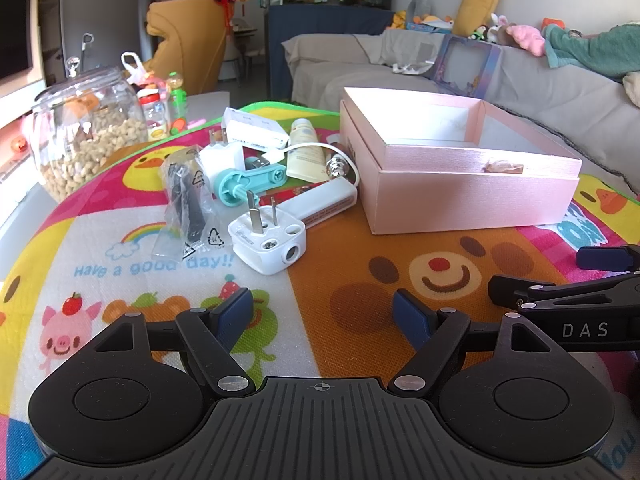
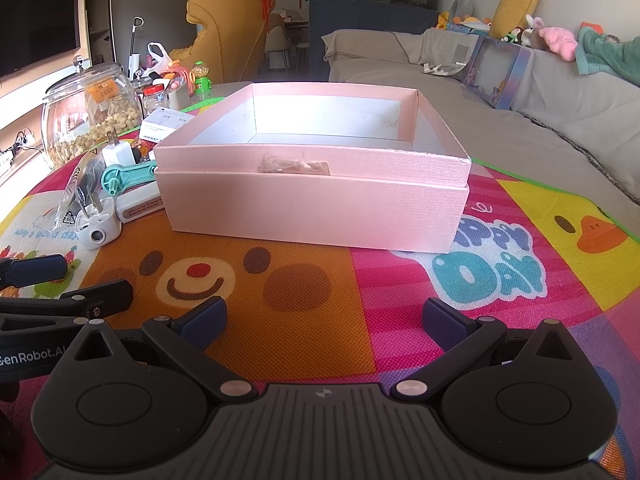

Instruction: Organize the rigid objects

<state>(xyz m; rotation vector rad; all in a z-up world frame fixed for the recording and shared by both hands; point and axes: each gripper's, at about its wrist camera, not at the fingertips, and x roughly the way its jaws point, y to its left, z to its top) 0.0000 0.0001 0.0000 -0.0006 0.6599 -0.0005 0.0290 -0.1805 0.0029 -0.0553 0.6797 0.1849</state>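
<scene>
both claws released, empty: left claw [image 1: 322, 316], right claw [image 2: 324, 320]. white plug [image 1: 267, 236] lay at 11 o'clock of left claw, pink box [image 1: 460, 184] at 1 o'clock. plug judged light, stiff, slippery; grip body sides, not prongs.

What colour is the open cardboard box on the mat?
Pale pink cardboard box, white inside; right wrist view shows it best.

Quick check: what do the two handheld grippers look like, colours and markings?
Both match: matte black bodies, ribbed centre plate, two round housings, silver pivot pins, dark blue finger pads. Left gripper shows side lettering "GenRobot.AI"; right gripper reads "DAS". No cables or sleeves visible.
</scene>
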